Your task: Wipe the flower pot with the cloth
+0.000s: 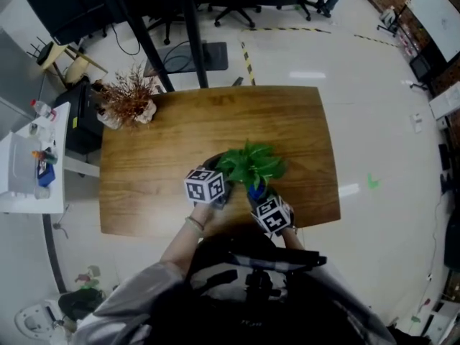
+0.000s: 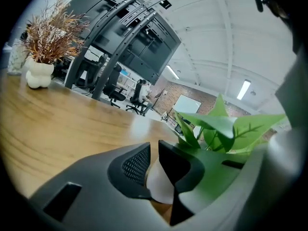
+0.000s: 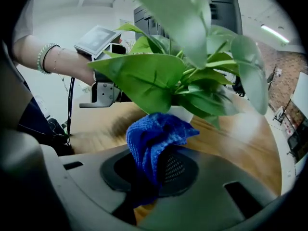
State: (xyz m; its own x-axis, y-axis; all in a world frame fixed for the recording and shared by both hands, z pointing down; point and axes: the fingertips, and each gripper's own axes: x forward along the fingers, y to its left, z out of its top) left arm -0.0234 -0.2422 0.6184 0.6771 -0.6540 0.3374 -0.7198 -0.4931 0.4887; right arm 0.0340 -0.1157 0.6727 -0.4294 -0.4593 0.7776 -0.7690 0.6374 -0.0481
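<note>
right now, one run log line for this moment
left gripper: shut on flower pot | right gripper: shut on cloth | cloth: close by pot, below leaves

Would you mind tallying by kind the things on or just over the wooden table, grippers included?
Pots: 2, the green plant's pot and the dried plant's pot.
Cloths: 1, the blue cloth.
Grippers: 2, left gripper and right gripper.
Total: 5.
</note>
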